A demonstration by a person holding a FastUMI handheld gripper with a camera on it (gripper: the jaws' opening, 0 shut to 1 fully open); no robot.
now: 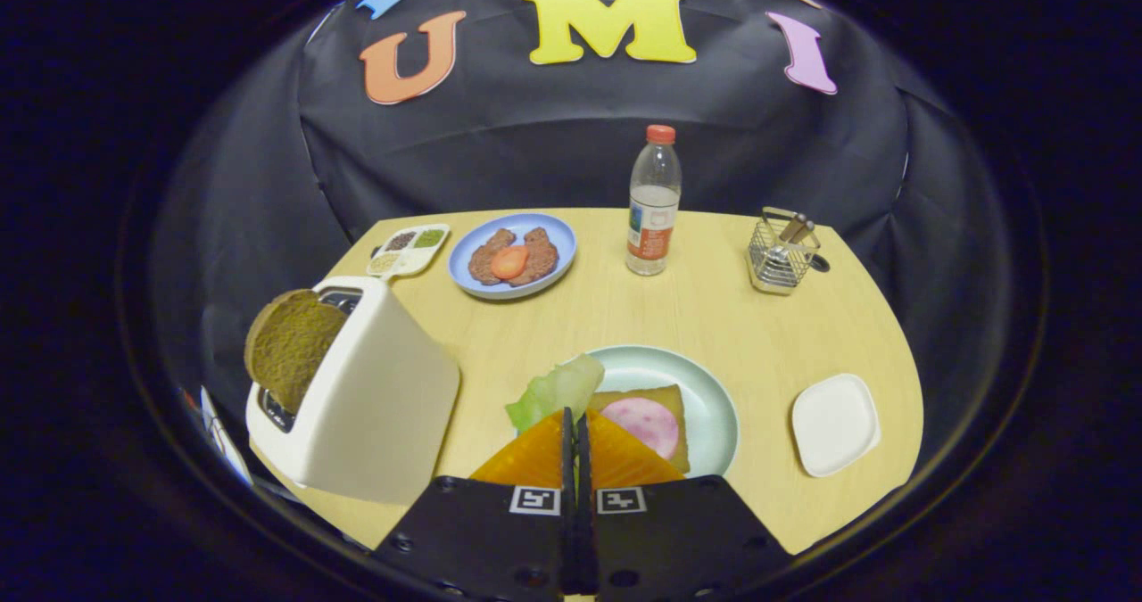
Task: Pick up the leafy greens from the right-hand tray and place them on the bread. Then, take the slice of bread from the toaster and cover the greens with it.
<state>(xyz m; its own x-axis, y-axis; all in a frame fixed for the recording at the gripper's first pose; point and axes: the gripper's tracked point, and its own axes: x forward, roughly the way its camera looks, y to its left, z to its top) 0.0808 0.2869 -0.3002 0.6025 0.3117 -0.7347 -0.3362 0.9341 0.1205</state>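
My gripper (575,416) is shut on a pale green leaf of leafy greens (555,391), which sticks up and to the left from between the orange fingers (535,455). Just beyond the fingertips lies a slice of bread (665,399) topped with a pink round of ham (645,424), resting on a light green plate (691,375). The leaf hangs over the plate's left edge. To the left stands a white toaster (375,397) with a brown slice of bread (290,343) sticking out of its slot.
A small white square tray (834,424) lies bare to the right of the plate. Farther back are a blue plate (513,259) with meat patties and a tomato slice, a seasoning tray (409,250), a water bottle (653,205) and a wire basket (783,252).
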